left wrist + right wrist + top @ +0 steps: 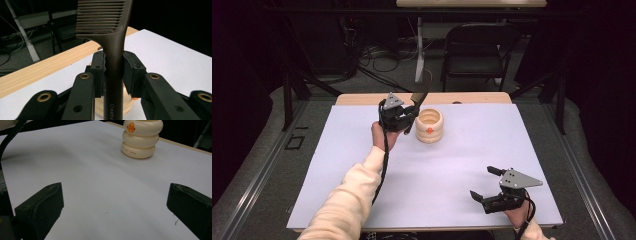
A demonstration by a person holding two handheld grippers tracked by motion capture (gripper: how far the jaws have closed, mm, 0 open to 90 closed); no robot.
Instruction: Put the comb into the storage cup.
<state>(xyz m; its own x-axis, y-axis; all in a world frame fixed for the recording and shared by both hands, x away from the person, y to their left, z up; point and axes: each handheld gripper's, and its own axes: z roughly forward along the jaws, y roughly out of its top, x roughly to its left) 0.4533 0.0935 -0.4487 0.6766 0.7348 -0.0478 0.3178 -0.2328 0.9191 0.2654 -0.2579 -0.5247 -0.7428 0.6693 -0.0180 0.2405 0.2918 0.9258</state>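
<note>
Step in hand, by the look of it: placing the comb (110,37) into the cream ringed holder (429,126). The left gripper (404,114) clamps the comb's handle between its pads, teeth end up, the comb raised just beside and above the holder's open mouth. To do this well, keep the handle near upright, centre its lower end over the opening, then lower steadily and release only once the end is inside the rim. The handle's lower end is hidden in the left gripper view, so whether it has already entered the mouth cannot be told. The right gripper (497,187) rests well apart near the table's (452,165) front edge, jaws spread wide with nothing between them.
</note>
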